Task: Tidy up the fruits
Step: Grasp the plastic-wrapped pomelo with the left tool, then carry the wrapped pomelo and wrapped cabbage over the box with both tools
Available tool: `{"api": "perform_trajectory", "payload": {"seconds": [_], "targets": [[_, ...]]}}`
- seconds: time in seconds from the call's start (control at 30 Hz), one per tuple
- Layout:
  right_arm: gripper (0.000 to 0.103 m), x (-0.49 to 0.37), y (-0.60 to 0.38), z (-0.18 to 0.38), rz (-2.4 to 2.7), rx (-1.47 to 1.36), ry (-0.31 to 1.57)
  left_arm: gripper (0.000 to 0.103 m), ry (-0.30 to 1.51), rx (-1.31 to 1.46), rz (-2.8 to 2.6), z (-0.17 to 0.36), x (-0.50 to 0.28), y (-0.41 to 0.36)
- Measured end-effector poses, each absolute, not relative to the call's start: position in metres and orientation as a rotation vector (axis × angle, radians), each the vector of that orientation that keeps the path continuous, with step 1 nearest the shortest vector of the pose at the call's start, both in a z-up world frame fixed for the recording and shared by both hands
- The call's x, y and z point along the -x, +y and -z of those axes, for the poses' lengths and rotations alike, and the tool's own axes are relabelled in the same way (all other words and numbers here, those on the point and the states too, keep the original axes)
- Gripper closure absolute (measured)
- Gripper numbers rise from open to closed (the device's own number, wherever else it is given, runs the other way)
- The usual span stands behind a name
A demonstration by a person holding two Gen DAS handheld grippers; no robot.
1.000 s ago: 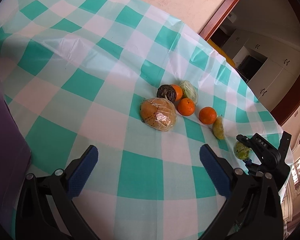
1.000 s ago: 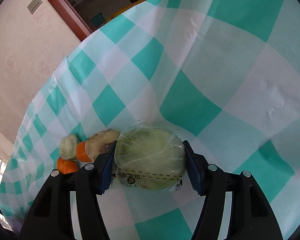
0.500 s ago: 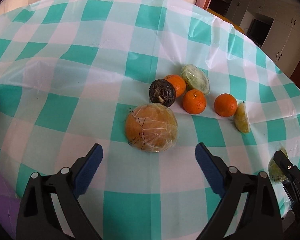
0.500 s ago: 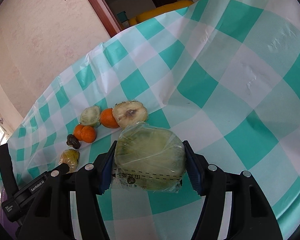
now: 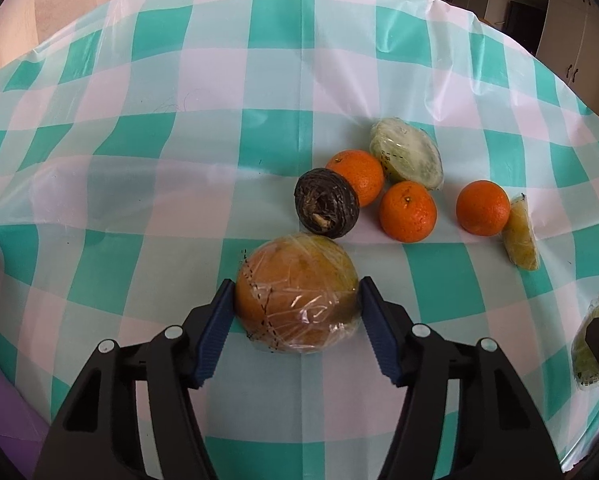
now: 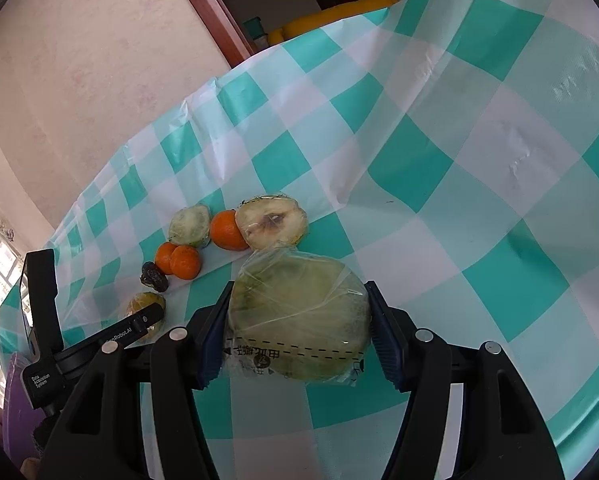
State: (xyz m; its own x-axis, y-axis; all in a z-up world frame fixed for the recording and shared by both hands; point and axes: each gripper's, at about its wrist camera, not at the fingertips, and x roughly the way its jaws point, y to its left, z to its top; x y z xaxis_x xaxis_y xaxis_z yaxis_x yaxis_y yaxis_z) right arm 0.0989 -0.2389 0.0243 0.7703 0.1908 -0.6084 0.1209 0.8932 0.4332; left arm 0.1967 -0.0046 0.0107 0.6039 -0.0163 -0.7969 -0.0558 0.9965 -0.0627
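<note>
In the left wrist view my left gripper (image 5: 297, 320) is shut on a plastic-wrapped orange-brown fruit (image 5: 295, 292) resting on the checked tablecloth (image 5: 179, 120). Beyond it lie a dark shrivelled fruit (image 5: 326, 208), three oranges (image 5: 408, 211), a wrapped pale green half (image 5: 406, 153) and a wrapped yellow slice (image 5: 520, 233). In the right wrist view my right gripper (image 6: 297, 334) is shut on a wrapped green fruit half (image 6: 299, 316) held above the cloth. The fruit group (image 6: 227, 232) lies ahead on the left, with the left gripper (image 6: 99, 340) beside it.
The tablecloth (image 6: 479, 160) drops off at the table's far edge, with a pink wall (image 6: 79, 60) and a wooden door frame (image 6: 203, 8) behind. A purple surface (image 5: 3, 420) shows at the lower left of the left wrist view.
My left gripper moved forward to the wrapped orange-brown fruit and closed on it. My right gripper kept its hold on the green half and swung toward the fruit group.
</note>
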Motion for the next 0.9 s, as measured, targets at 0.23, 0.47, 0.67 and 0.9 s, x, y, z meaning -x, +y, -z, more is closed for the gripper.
{"api": "perform_trajectory", "payload": {"seconds": [0.23,0.47,0.67,0.9], "targets": [[0.041,-0.101,-0.239,-0.024,-0.042,-0.467,0.708,0.041,0.899,0.106,-0.043,-0.015,-0.188,-0.002],[0.041,-0.103,-0.237,-0.022,-0.055,-0.464,0.729,0.041,0.836,0.163,-0.07,-0.021,-0.139,0.009],[0.041,-0.097,-0.233,-0.022,-0.057,-0.453,0.734,0.041,0.831,0.162,-0.069,-0.019,-0.096,0.015],[0.041,-0.073,-0.222,-0.024,-0.062,-0.426,0.74,0.041,0.828,0.168,-0.072,-0.017,-0.056,0.023]]}}
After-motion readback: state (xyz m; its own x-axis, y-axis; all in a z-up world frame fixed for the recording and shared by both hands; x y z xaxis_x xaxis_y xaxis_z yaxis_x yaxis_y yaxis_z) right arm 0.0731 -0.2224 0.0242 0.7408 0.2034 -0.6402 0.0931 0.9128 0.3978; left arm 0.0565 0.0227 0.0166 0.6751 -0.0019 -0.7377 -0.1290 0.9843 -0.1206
